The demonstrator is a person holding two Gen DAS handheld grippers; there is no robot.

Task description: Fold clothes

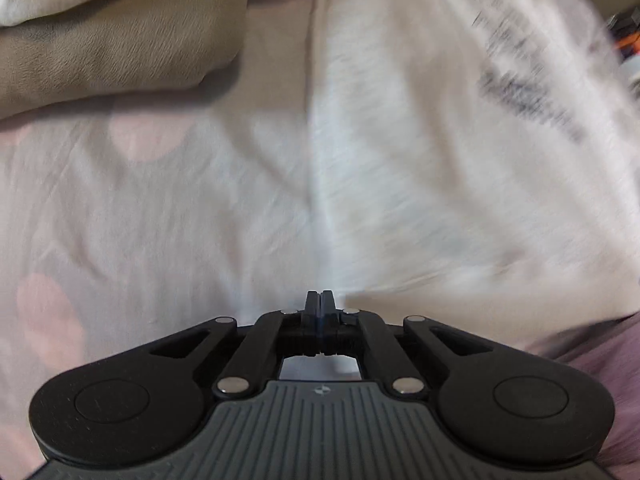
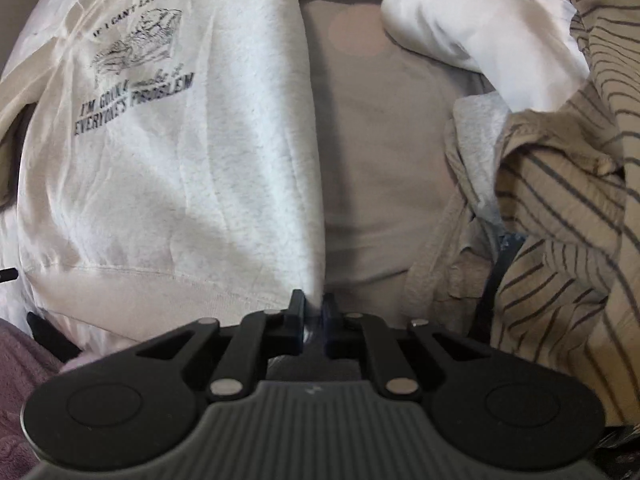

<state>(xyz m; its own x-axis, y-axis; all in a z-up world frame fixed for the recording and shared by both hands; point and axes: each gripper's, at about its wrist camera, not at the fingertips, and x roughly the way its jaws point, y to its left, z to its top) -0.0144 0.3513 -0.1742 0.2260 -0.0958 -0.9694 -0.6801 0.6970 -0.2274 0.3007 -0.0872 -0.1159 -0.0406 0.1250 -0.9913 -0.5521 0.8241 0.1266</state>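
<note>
Pale bedsheet [image 2: 384, 152] with pink dots [image 1: 144, 136]; mauve blanket [image 2: 20, 360] at the near edge.

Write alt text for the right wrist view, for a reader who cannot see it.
The right gripper pinches the lower right corner of a light grey sweatshirt lying flat, printed front up, on a pale sheet. To the right of it sits a heap of clothes, with a beige striped shirt over a white garment.
</note>
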